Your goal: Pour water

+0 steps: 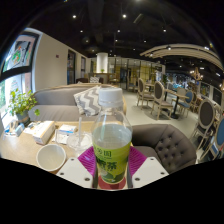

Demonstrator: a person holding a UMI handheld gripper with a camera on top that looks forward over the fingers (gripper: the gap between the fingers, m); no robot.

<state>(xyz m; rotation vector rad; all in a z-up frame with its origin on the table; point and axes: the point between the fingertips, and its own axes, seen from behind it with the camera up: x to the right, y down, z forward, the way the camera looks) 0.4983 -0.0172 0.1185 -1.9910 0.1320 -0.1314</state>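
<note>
A clear plastic bottle with a white cap and a green label stands upright between my fingers, raised above the table. My gripper is shut on the bottle, both pink pads pressing on the label's sides. A white paper cup sits on the wooden table, to the left of the bottle and lower. Just beside the bottle's left shoulder stands a clear glass, partly hidden by the bottle.
A tissue box and a small white packet lie on the table beyond the cup. A potted plant stands at the far left by a window. A grey tufted sofa and café chairs lie beyond.
</note>
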